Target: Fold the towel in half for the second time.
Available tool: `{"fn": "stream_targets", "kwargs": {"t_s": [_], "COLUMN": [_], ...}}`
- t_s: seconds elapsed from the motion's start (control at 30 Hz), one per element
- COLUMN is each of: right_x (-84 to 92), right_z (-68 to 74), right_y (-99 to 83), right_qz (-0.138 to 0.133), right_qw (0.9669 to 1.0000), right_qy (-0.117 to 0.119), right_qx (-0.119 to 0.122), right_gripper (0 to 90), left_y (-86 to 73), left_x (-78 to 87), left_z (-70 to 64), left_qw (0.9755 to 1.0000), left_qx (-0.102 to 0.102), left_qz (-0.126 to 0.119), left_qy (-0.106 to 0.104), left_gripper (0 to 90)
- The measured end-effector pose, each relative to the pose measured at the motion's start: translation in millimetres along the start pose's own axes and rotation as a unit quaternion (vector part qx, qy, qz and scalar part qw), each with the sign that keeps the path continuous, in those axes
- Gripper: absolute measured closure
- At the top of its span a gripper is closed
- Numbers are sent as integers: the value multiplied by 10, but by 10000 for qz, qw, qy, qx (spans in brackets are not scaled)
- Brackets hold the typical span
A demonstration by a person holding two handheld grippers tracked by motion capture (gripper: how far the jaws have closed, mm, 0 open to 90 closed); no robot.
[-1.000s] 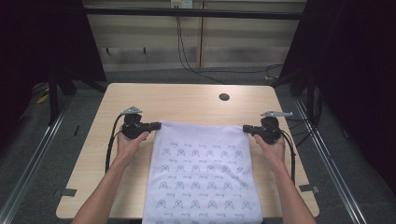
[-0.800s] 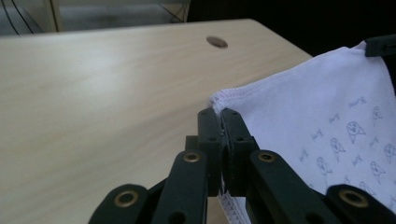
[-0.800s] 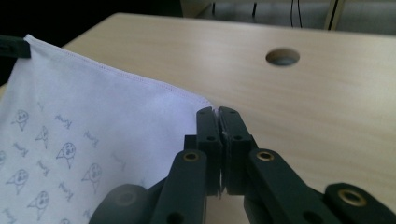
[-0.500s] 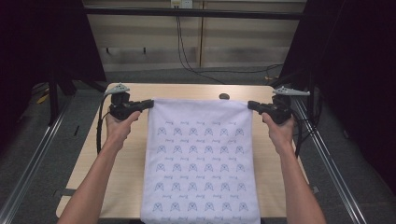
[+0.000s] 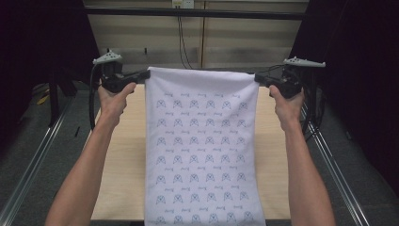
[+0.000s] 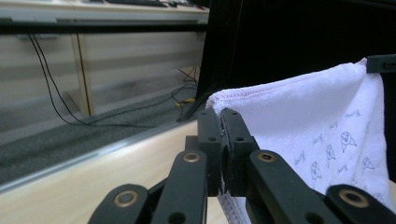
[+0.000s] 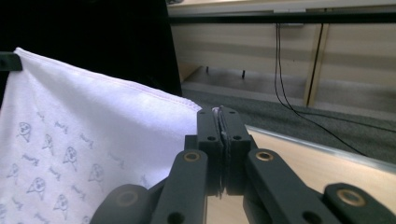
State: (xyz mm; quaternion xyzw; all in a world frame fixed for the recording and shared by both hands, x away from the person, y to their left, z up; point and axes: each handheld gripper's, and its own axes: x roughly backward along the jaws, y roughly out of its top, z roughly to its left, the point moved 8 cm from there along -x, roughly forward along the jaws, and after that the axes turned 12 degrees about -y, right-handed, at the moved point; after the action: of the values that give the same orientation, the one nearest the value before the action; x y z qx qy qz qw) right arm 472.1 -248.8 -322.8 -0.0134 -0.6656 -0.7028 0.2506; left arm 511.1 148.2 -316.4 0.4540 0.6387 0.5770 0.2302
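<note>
Two corners pinched, one white towel with a small blue printed pattern hanging between them: that is the picture. The cloth is held up by its top edge, stretched nearly flat across, and drapes down over the middle of the wooden table, its lower end running out of the high view at the bottom. The left gripper is clamped on the top left corner; in the left gripper view its black jaws stand pressed together with the hemmed edge caught between them. The right gripper does the same at the top right corner, jaws tight on the fabric in its own view. Both hands are raised and well apart, keeping the top edge taut.

This looks like the spread-and-lift step of a fold or lay-out. The next move probably calls for both grippers travelling together, level and evenly spaced, so the towel comes down without sagging or skewing.
</note>
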Motion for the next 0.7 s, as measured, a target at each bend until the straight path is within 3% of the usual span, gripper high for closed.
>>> {"fn": "stream_targets", "kwargs": {"t_s": [0.07,0.13,0.23,0.3,0.33,0.43,0.5,0.57,0.6,0.7], "right_x": [21,58,146,204,236,324,398,498,555,728], "right_z": [-13,-4,44,73,84,93,115,165,190,246], "right_y": [133,270,356,269,204,-37,-185,-323,-390,-606], "right_qz": [-28,-118,-217,-140,-122,64,166,253,271,327], "right_qw": [10000,9999,9996,9994,9992,9987,9982,9967,9960,9941], "right_qy": [8,15,131,265,351,460,521,740,818,1012], "right_qx": [1,58,139,164,143,211,258,232,231,200], "right_gripper": [884,884,883,883,883,883,882,879,879,880], "left_y": [131,221,184,91,34,-215,-355,-484,-552,-851], "left_x": [29,49,94,154,191,247,314,418,465,560], "left_z": [-9,-47,-84,-122,-150,-263,-368,-463,-529,-694], "left_qw": [9999,9996,9996,9995,9992,9994,9990,9993,9985,9988], "left_qx": [-123,-108,-179,-192,-86,-136,23,104,187,52], "left_qz": [-78,-260,-221,-232,-304,-19,-46,-100,-192,189], "left_qy": [55,-6,-50,-113,-232,-319,-447,-343,-475,-446], "left_gripper": [880,880,880,879,878,878,879,878,877,878]}}
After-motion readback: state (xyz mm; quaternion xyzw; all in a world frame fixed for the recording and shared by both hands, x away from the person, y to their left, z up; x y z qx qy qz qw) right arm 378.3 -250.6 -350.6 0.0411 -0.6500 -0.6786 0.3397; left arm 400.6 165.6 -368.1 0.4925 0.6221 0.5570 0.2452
